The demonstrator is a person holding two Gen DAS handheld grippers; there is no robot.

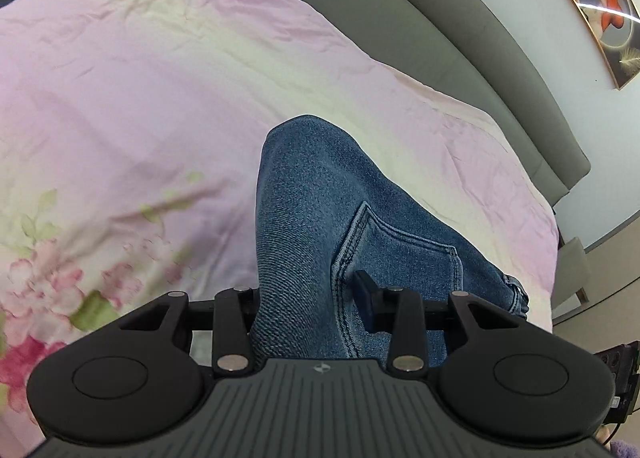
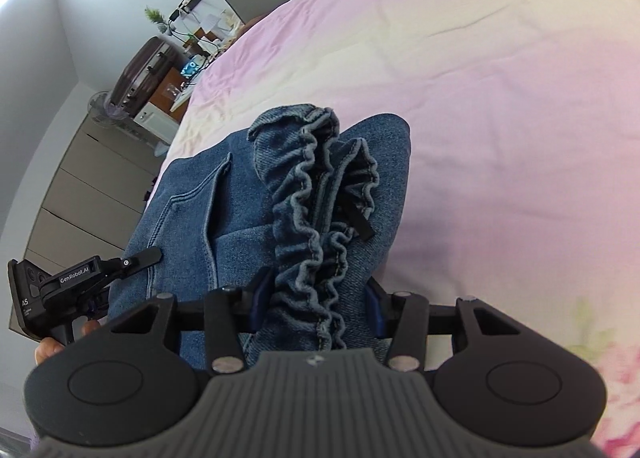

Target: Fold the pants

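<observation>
A bed under a wrinkled pink floral-printed quilt (image 1: 168,69) carries blue denim pants (image 1: 316,193), draped beside its grey padded headboard (image 1: 460,41).

We read "GenRobot.AI" in white on the black body of the left tongs (image 2: 138,258), lower left of the right wrist frame; beneath it "AS".

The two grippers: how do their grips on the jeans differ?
The left gripper pinches flat denim beside a back pocket; the right gripper pinches the ruffled elastic waistband. The left one's fabric looks smooth, the right one's bunched. Both are closed on the same jeans over the pink bedcover.
</observation>
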